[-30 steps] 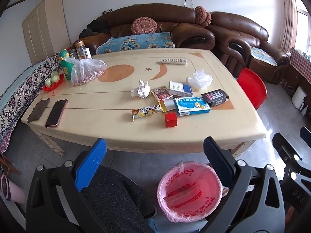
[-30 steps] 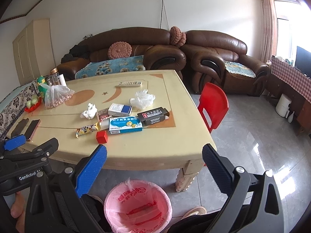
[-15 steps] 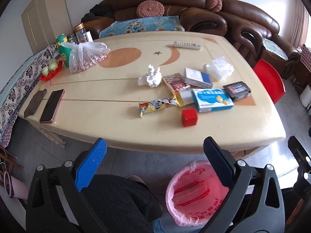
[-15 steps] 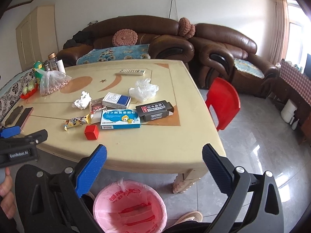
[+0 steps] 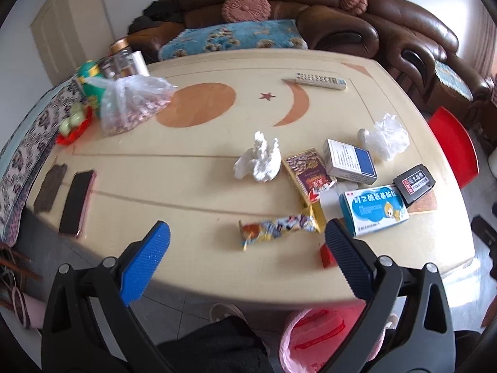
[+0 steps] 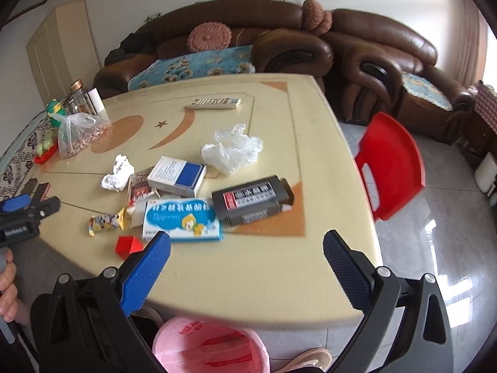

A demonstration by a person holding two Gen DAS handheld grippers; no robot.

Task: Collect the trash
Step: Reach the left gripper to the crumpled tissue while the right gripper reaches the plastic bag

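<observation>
Litter lies on a cream table [image 5: 186, 186]: a crumpled white tissue [image 5: 259, 158], a snack wrapper [image 5: 276, 230], a red-brown packet [image 5: 306, 171], a white-and-blue box [image 5: 349, 161], a light-blue medicine box [image 5: 374, 209], a black box [image 5: 413, 183], a small red cube [image 6: 127, 245] and a crumpled clear bag [image 5: 388, 136]. A pink-lined bin [image 6: 211, 346] stands on the floor under the near edge. My left gripper [image 5: 247, 250] is open above the near edge, just short of the wrapper. My right gripper [image 6: 247, 259] is open, nearest the medicine box [image 6: 181, 219].
A phone [image 5: 76, 202] and a dark case [image 5: 49, 188] lie at the left edge. A bag of nuts [image 5: 130, 105], jars and a fruit dish sit far left, a remote [image 5: 320, 80] at the back. A red chair [image 6: 388, 168] stands right, brown sofas behind.
Both grippers have moved forward and down toward the table, so the litter looks larger and closer. Their jaws have stayed open. Nothing on the table has moved.
</observation>
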